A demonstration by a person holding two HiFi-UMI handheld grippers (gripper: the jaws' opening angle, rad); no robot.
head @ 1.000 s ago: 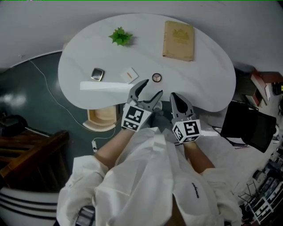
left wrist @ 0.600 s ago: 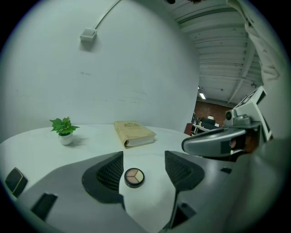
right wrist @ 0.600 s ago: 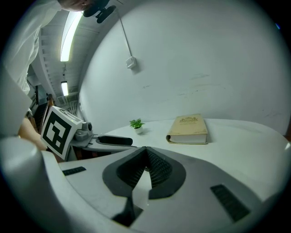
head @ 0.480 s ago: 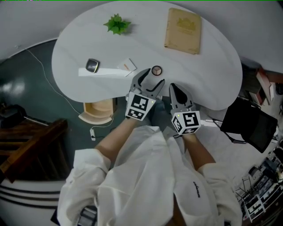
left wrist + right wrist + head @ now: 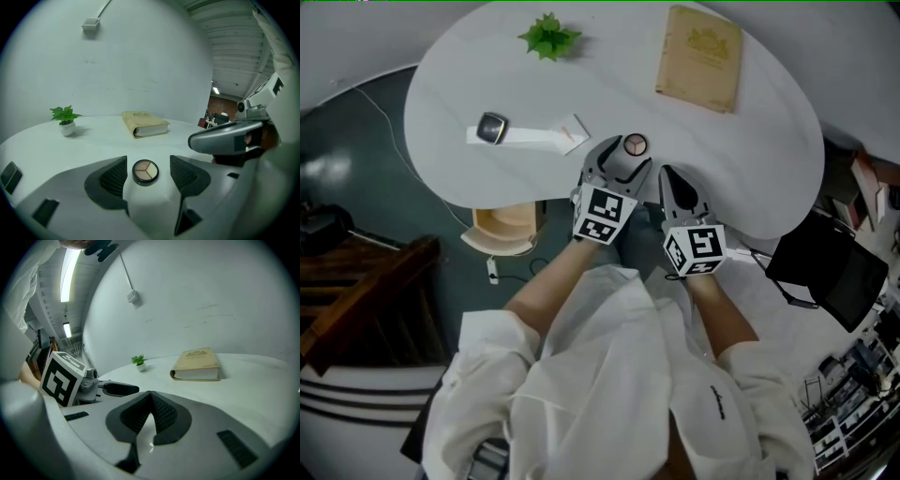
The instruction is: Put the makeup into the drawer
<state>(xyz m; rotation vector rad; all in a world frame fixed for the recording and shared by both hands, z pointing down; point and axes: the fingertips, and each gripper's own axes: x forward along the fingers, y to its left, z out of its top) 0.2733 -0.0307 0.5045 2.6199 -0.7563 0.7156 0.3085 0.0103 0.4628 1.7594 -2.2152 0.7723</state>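
Observation:
A small round makeup compact (image 5: 634, 144) with three beige shades lies on the white table (image 5: 750, 159) near its front edge. My left gripper (image 5: 622, 157) is open. The compact (image 5: 145, 171) sits between its fingertips, and neither pad touches it. My right gripper (image 5: 672, 180) hovers just to the right, over the table's front edge. Its jaws are shut with nothing between them, as the right gripper view (image 5: 151, 399) shows. A light wooden drawer (image 5: 504, 231) stands open below the table's left front edge.
On the table are a tan book (image 5: 701, 58) at the back, a small potted plant (image 5: 548, 38), a grey square compact (image 5: 492, 127), a small white and orange item (image 5: 574, 131) and a long white strip (image 5: 530, 137). A black chair (image 5: 830, 272) stands at the right.
Both grippers have sunk and moved forward towards the table. The left gripper's open jaws now stand on either side of the round compact, which lay ahead of them before.

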